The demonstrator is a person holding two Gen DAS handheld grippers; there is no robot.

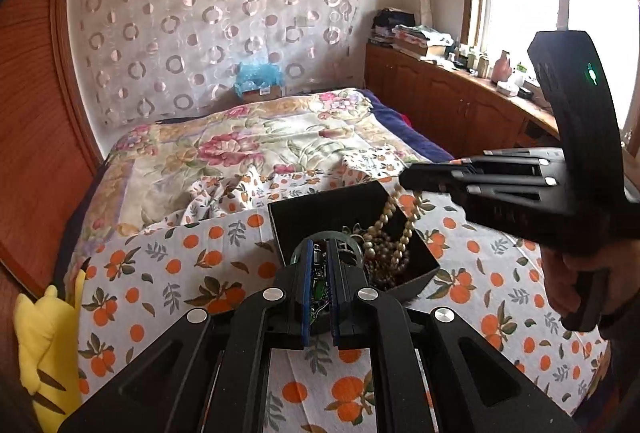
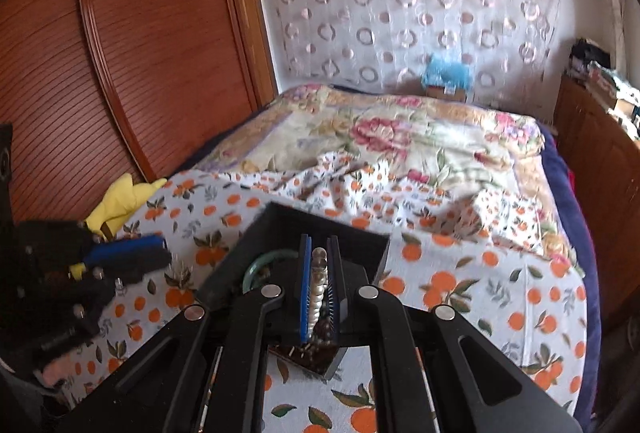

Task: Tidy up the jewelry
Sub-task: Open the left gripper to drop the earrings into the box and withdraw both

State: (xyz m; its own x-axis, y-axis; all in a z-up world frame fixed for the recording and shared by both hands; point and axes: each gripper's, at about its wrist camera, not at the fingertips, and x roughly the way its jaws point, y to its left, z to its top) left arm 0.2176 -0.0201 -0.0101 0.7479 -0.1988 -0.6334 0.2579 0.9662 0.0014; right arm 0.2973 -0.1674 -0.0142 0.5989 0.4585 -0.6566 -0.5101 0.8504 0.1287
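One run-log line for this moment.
right gripper: shut on bead necklace, hanging into black box | left gripper: shut, at box | surface: orange-print sheet

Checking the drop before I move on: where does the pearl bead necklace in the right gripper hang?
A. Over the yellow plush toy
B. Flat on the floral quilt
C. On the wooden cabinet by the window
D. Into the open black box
D: in the left wrist view the pearl bead necklace hangs from the right gripper down into the open black box; the right wrist view shows beads pinched between its fingers.
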